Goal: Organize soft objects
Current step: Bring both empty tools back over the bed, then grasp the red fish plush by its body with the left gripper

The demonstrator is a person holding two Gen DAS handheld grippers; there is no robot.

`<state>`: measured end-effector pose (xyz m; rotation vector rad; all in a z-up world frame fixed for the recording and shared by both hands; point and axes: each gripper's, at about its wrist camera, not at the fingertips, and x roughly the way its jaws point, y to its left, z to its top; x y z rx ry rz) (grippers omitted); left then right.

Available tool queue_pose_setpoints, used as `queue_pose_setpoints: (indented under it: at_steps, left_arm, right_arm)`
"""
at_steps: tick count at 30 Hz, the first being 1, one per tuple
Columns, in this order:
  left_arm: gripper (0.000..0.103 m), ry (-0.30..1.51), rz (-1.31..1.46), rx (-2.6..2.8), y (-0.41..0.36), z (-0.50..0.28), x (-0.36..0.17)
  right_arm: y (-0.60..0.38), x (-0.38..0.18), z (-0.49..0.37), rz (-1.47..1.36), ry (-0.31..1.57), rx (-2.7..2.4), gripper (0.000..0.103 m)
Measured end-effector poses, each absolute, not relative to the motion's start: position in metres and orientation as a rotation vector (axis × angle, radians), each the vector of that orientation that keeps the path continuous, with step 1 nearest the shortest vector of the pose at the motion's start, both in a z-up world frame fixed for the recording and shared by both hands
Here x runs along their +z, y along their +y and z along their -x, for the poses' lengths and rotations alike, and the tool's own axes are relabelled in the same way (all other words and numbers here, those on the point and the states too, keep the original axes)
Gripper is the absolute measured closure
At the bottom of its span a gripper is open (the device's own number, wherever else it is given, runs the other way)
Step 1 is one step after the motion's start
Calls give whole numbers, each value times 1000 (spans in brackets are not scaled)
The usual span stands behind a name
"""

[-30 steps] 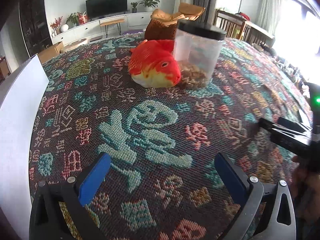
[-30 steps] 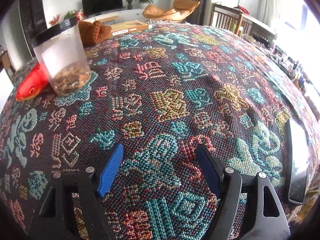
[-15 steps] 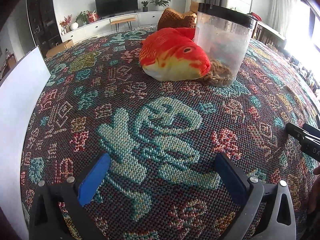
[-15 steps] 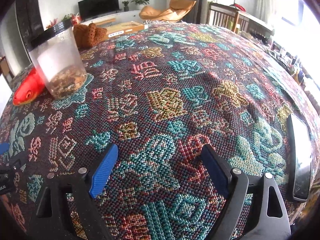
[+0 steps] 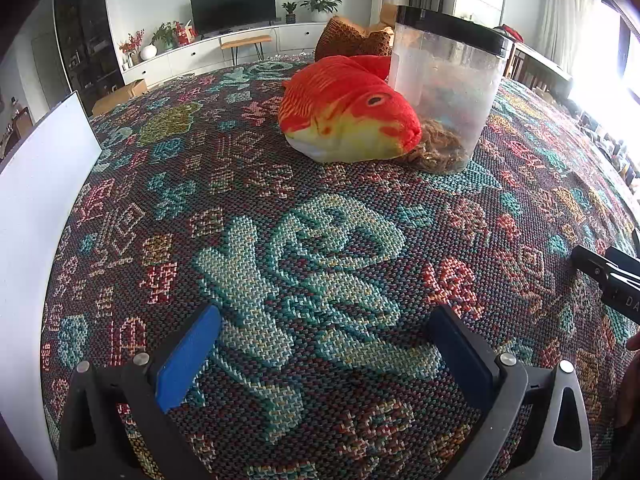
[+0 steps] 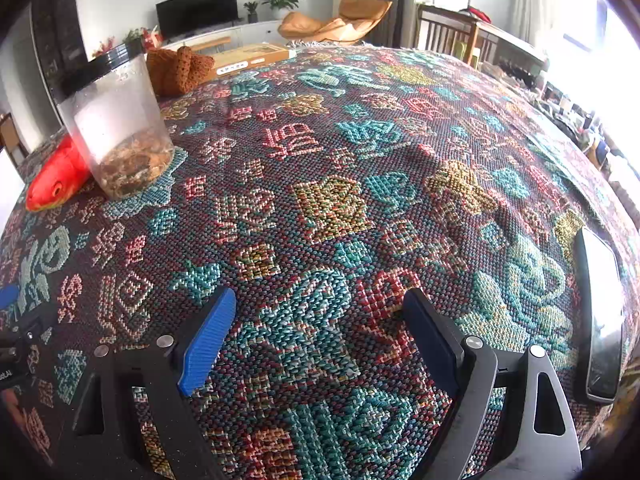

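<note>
A red and yellow plush fish lies on the patterned tablecloth, its head against a clear jar with a black rim and brown scraps at the bottom. Behind them sits a brown knitted soft thing. My left gripper hovers low over the cloth in front of the fish, open and empty. My right gripper is open over bare cloth, with nothing between its fingers. In the right wrist view the jar, the fish and the knitted thing stand far left.
A white board stands along the table's left edge. A dark phone lies on the cloth near the right edge. A flat cardboard box lies at the far side. Chairs and a TV cabinet stand beyond the table.
My left gripper came lower and closer to the fish and jar, then held still. The right gripper's jaws widened a little and its view hardly shifted.
</note>
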<state>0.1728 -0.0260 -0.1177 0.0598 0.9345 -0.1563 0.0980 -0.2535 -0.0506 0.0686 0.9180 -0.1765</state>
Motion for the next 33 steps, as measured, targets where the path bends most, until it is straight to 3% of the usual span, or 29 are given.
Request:
queue_pose_setpoints:
  at_steps: [22,29,33]
  left_arm:
    - [0,952,-69,-189,-27,-177,-115]
    - [0,873,28,-284,-34,-229,-71]
    - [0,925,101,-253,-27,-274,-74]
  right_arm:
    - [-253,-51,-98,-70,918,-176,15]
    - [-253,-51,-98,-70,918,-176,15]
    - [-254,-51,-98,-71,918,-176,15]
